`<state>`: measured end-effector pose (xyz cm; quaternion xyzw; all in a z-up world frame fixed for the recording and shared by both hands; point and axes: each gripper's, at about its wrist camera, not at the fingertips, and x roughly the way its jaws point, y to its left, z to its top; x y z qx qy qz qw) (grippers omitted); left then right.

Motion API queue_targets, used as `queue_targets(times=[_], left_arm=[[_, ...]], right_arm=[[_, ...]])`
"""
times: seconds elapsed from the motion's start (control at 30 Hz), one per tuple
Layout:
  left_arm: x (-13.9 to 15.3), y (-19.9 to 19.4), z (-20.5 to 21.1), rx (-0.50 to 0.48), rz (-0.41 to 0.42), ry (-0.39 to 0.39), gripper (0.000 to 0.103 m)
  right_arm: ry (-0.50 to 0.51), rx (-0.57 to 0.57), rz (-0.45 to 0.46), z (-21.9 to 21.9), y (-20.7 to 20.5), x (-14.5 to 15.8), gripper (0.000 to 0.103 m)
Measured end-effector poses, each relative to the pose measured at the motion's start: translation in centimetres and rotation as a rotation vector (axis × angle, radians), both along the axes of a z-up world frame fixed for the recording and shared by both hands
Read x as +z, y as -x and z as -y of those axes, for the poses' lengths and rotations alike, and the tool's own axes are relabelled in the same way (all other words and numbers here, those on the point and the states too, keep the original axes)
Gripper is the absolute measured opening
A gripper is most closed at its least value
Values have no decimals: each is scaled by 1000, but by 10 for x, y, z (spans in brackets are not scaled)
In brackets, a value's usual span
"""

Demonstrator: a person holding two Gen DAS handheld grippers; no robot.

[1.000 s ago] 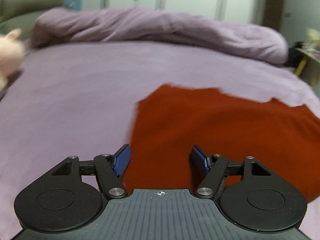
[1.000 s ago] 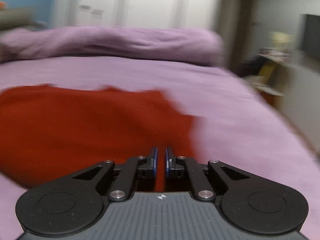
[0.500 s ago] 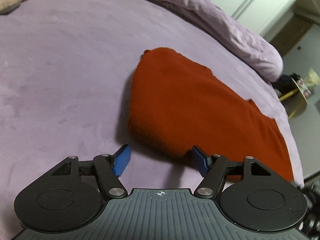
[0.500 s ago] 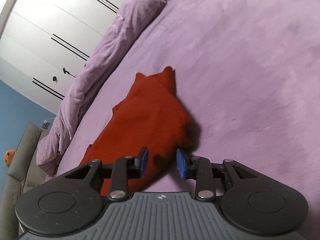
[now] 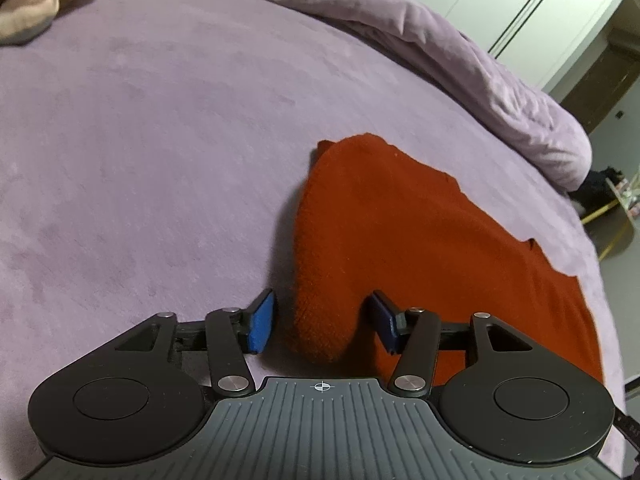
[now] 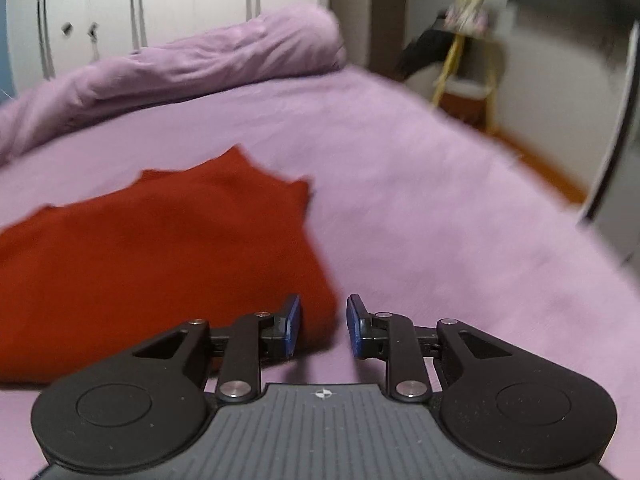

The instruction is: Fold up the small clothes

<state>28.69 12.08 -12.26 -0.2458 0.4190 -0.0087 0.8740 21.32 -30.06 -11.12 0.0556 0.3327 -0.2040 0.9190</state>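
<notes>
Lying on the purple bedspread [image 5: 160,160], the red garment [image 5: 400,240] is spread as a long, roughly flat band; its long axis runs from the near-left end by the left gripper [image 5: 320,326] away toward the right side of that view. Left gripper: jaws apart and just been closing, with the rounded, bulky end of the garment sitting between the blue pads [image 5: 262,322]; a gap shows on both sides, so no pinch yet. Right gripper [image 6: 323,326]: jaws apart by a narrower gap, likewise just been closing; the garment's [image 6: 160,260] other end lies to its left, its corner reaching the inner pad, but whether cloth sits between the pads I cannot tell, as the view is blurred. Judgement: each gripper sits at one short end of the band, so a fold would bring end to end along the long axis. Left is better placed; right needs a shift toward the cloth. A rolled purple duvet [image 6: 180,68] lies well beyond, along the far bed edge.
</notes>
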Motion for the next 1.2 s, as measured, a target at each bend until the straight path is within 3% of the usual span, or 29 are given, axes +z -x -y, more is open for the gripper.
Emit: queue_targets(times=[0.07,0.2,0.27,0.43,0.5,0.63,0.77,0.93,1.1,1.2], left_arm=[[-2,1,-4,-5,3,24,62],[-6,3,-9,-20,18,70,69],[-8,2,-9,-23,21,93,74],[-15,-11,-16,-11,25,196,74],[-19,-17,-20,-8,23,251,65],[-33,-29,-27,27,-6,348,37],[-47,-36,-35,47,-21,446,25],[-49,-35,-38,59,-2,502,19],[-32,-34,-34,37,34,460,19],[-25,-36,-30,27,31,417,19]], right_arm=[[2,14,43,-4,1,10,23],[-59,203,127,-38,-3,23,23],[-64,294,141,-63,-12,23,23],[-104,486,170,-130,-34,11,23],[-108,542,143,-155,-45,4,23],[-120,597,109,-189,-55,-9,23],[-80,620,125,-206,-52,-12,22],[-47,627,117,-215,-61,-16,19],[64,664,99,-230,-63,-27,18],[43,667,124,-230,-57,-16,14]])
